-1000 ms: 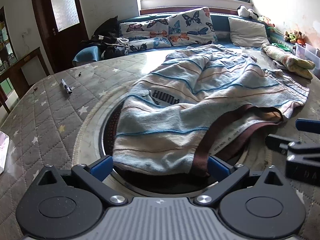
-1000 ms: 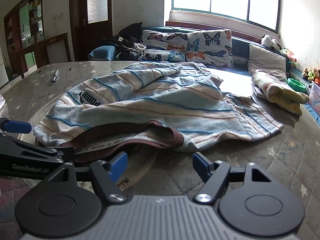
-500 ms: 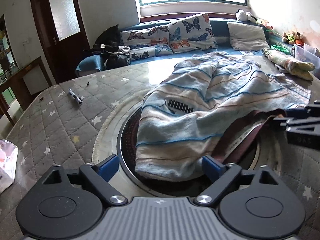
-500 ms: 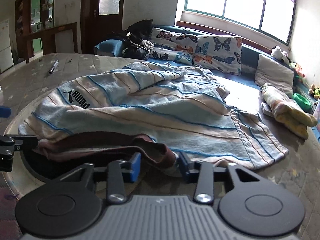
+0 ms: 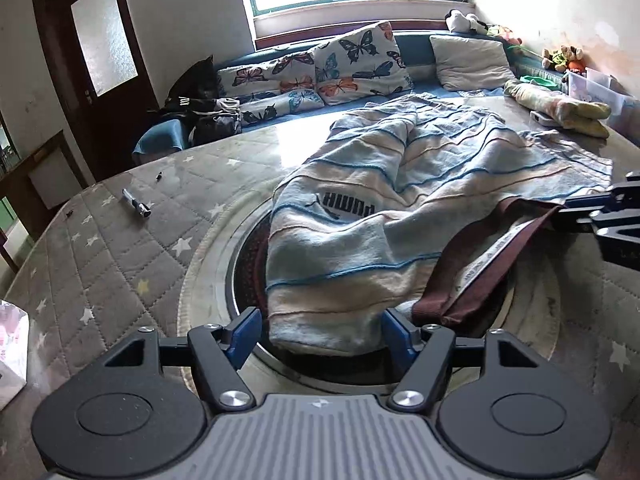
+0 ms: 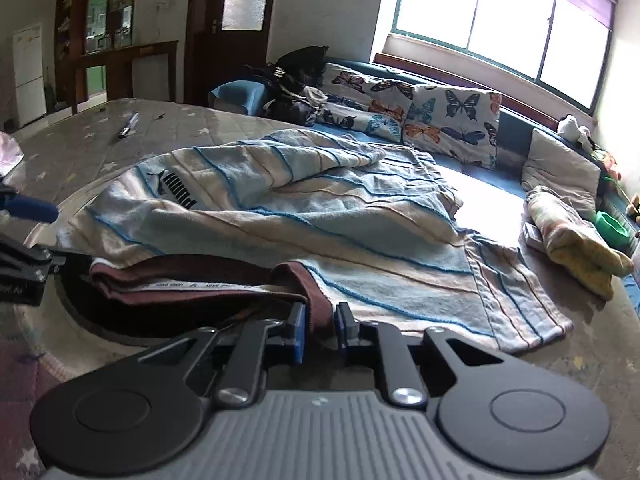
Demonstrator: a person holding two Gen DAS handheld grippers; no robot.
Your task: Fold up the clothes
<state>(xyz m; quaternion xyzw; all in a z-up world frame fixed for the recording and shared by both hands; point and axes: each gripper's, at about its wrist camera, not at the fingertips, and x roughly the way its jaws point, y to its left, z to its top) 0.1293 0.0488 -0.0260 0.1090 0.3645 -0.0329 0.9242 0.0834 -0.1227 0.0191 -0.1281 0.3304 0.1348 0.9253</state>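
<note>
Nearest, right gripper [image 6: 319, 330] pinching the brown waistband [image 6: 316, 292] of the striped shorts [image 6: 304, 216] near the mattress's [image 5: 100, 248] front edge. Left gripper [image 5: 320, 330] spread wide around the shorts' near corner, not clamped. White tape inside the waistband printed in small letters, unreadable. Mid-garment, black leaping-cat logo [image 5: 344, 204] with mirrored lettering. Farther, toward the left edge, a pen [image 5: 136, 203]; beyond, butterfly pillows [image 5: 316, 70].

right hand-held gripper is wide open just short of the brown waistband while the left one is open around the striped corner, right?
Not quite: the right hand-held gripper is shut on the brown waistband, as the right wrist view shows. The left hand-held gripper is open around the striped corner.
</note>
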